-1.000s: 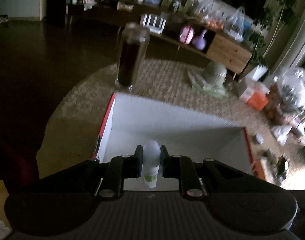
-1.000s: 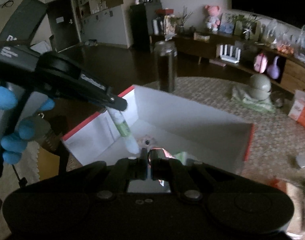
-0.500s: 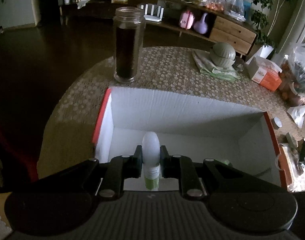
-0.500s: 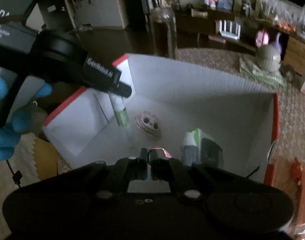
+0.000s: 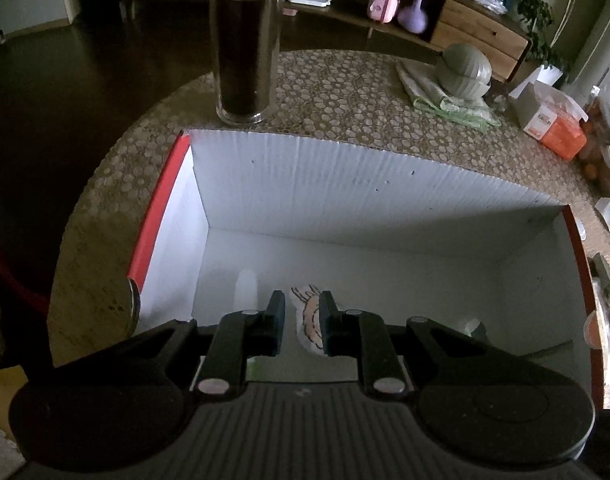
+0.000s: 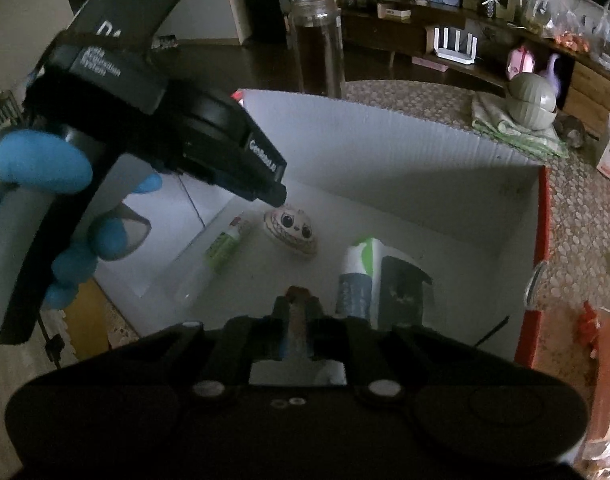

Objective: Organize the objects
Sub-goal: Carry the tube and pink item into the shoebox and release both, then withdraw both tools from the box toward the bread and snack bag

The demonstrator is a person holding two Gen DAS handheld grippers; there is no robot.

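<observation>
A white cardboard box with red rims (image 5: 345, 184) stands on the round table. My left gripper (image 5: 301, 320) hangs open and empty over the box floor. The green-labelled tube (image 6: 225, 246) lies on the floor near the left wall; its white cap end shows in the left wrist view (image 5: 247, 286). Beside it lies a round cartoon-face object (image 6: 291, 232), also in the left wrist view (image 5: 311, 316). My right gripper (image 6: 299, 320) is shut on a small brownish object (image 6: 298, 312) above the box (image 6: 425, 152). The left gripper (image 6: 279, 196) shows there from the side.
A white-green tube (image 6: 359, 272) and a dark packet (image 6: 401, 288) stand in the box's right part. A tall glass jar with dark contents (image 5: 245, 44) stands behind the box. A grey-green lidded bowl on a cloth (image 5: 465, 68) and an orange box (image 5: 553, 124) sit further right.
My left gripper has opened and let go of the green-labelled tube, which now lies on the box floor. Both grippers have moved lower into the box.
</observation>
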